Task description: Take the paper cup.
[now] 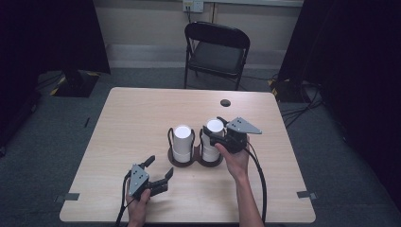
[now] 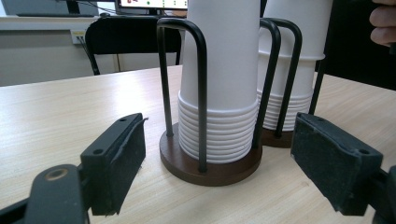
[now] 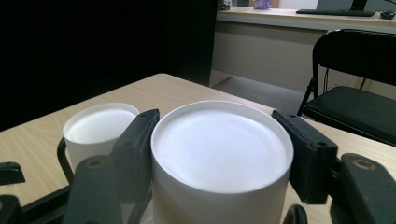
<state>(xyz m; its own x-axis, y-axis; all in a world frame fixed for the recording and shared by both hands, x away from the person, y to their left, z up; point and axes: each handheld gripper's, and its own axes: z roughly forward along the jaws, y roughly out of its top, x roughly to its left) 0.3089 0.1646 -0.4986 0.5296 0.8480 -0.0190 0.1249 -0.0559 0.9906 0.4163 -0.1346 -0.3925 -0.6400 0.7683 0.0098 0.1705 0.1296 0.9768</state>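
From the high view I see a dark wooden holder with wire hoops standing mid-table, carrying two stacks of upturned white paper cups. My right tongs are up at the top of the right stack, while the left stack stands free beside it. My left tongs hover low over the table, near the holder's front left, jaws spread and carrying nothing.

In the left gripper view the pads stand wide apart on either side of the left stack, touching neither it nor the black hoops. The nested rims are packed tight at the bottom, so I judge the cups may cling to each other.

In the right gripper view the jaws flank the top cup of the right stack, each pad at or just against its wall; whether they already press it I cannot tell. The other stack sits off to the left.

These cups look thin, light and easily crushed. I would pinch gently near the stiff closed end and lift straight up between the hoops; squeeze hard and the wall buckles, too soft and the cup slips.
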